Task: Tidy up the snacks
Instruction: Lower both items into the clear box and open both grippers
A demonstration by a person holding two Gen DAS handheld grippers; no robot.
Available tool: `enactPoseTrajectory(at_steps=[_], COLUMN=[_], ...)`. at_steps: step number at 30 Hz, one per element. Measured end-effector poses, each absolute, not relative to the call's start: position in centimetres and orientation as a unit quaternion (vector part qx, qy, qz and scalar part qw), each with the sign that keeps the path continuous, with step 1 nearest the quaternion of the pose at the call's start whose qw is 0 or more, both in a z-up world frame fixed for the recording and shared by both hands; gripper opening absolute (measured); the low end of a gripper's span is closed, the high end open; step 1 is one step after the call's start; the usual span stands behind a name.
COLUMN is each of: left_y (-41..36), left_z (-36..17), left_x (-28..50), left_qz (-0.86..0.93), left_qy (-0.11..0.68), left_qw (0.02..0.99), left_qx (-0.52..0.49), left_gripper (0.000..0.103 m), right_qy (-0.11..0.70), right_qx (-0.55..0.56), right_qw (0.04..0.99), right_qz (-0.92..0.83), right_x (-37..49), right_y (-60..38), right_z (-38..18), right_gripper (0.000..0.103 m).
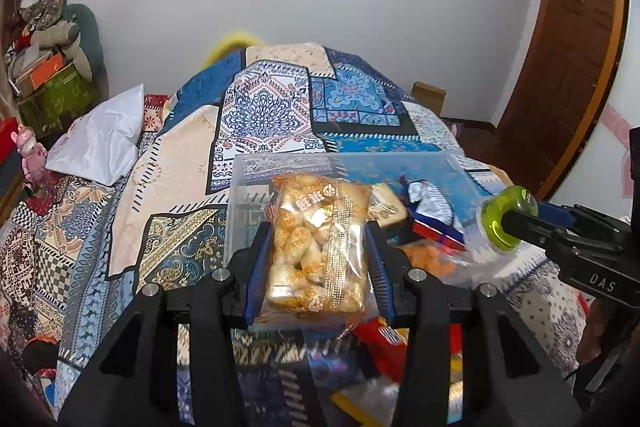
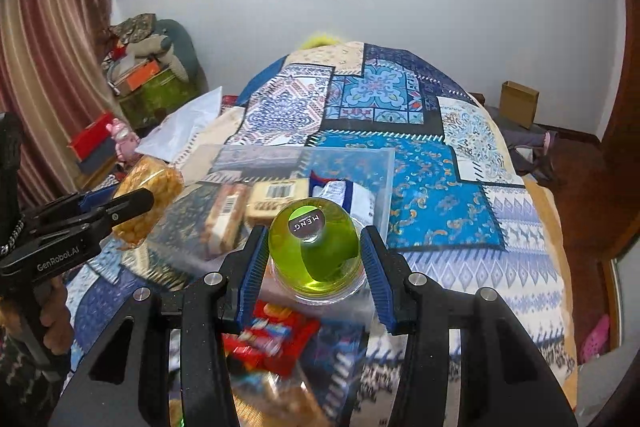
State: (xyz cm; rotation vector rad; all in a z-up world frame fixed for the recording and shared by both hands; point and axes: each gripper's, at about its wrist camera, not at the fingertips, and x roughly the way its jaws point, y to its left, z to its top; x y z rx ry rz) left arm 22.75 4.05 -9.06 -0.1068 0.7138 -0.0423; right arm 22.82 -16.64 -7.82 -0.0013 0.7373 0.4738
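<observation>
My left gripper [image 1: 317, 247] is shut on a clear bag of golden puffed snacks [image 1: 318, 247], held above the near edge of a clear plastic box [image 1: 256, 183] on the bed; the bag also shows in the right wrist view [image 2: 146, 199]. My right gripper [image 2: 314, 251] is shut on a green jelly cup [image 2: 314, 251] with a black round label, held just in front of the box [image 2: 384, 187]. The cup also shows in the left wrist view [image 1: 506, 217]. The box holds biscuit packs [image 2: 276, 197] and a blue-white packet [image 2: 344, 193].
Loose snack packets, one red [image 2: 272, 339], lie on the patterned bedspread [image 2: 432, 195] below both grippers. A white pillow [image 1: 104, 135] lies left. Cluttered boxes [image 1: 44, 75] stand far left. A brown door [image 1: 568, 67] is at right, a cardboard box [image 2: 519, 103] on the floor.
</observation>
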Motion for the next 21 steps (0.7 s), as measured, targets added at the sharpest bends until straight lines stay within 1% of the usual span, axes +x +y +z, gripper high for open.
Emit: enactPoseTrajectory(at_steps=[7, 12, 16, 18, 20, 21], left_y=[4.6, 4.4, 4.5, 4.6, 4.7, 4.7], left_z=[-11.5, -12.8, -12.9, -12.5, -11.9, -11.6], left_x=[26.1, 27.1, 27.0, 26.7, 26.1, 25.8], left_qz=[-0.013, -0.008, 0.000, -0.005, -0.006, -0.005], left_qy=[0.377, 0.390, 0.389, 0.388, 0.381, 0.379], left_qw=[0.925, 0.919, 0.920, 0.920, 0.922, 0.924], left_qx=[-0.057, -0.052, -0.052, -0.059, -0.062, -0.059], left_gripper=[0.044, 0.045, 0.045, 0.050, 0.054, 0.054], right_qy=[0.377, 0.390, 0.395, 0.389, 0.383, 0.379], right_qx=[-0.001, -0.011, -0.015, -0.025, -0.035, -0.041], right_qw=[0.899, 0.894, 0.891, 0.895, 0.898, 0.899], right_qz=[0.222, 0.221, 0.223, 0.218, 0.213, 0.214], right_x=[24.8, 25.2, 25.1, 24.7, 24.3, 24.0], right_y=[-16.2, -15.8, -15.6, -15.5, -15.4, -15.4], right_z=[-9.8, -11.0, -11.2, -10.8, -10.3, -10.0], right_gripper=[0.044, 0.044, 0.044, 0.044, 0.045, 0.047])
